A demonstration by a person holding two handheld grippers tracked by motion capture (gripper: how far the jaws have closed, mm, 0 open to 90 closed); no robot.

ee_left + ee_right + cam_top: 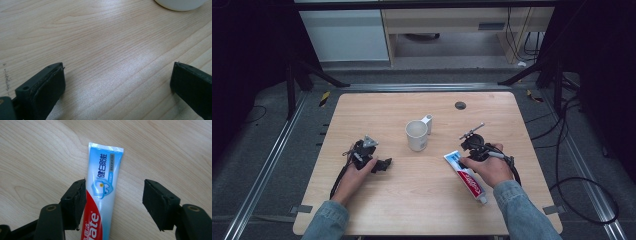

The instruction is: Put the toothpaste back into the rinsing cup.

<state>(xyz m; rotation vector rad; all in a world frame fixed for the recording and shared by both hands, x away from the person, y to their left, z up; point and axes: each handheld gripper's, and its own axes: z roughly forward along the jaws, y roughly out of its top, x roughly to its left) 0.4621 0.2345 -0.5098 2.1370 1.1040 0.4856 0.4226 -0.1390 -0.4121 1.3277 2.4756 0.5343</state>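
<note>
1. The left claw (384, 163) rests on the tabletop (362, 115) in the left half, toward the near edge, held by the person's left hand (357, 175). In the left gripper view its jaws stand wide apart over bare wood, with nothing between them.
2. A white mug (417, 135) stands upright near the middle of the tabletop, handle pointing to the far edge. From the high view its inside looks pale, and I cannot tell whether anything is in it. In the left gripper view its base (180, 4) is cut off at the top edge.
3. A toothpaste tube (466, 175) lies flat right of centre, toward the near edge, crimped end toward the mug and cap toward the near edge. The right hand (489, 167) hides part of it from above.
4. The right claw (113, 202) is wide open astride the tube (103, 185); the left jaw is just beside or touching it, I cannot tell which, and the right jaw is clear. The tube's lower part is cut off there.
5. A small dark round spot (460, 105) sits near the far edge; its nature is unclear.
</note>
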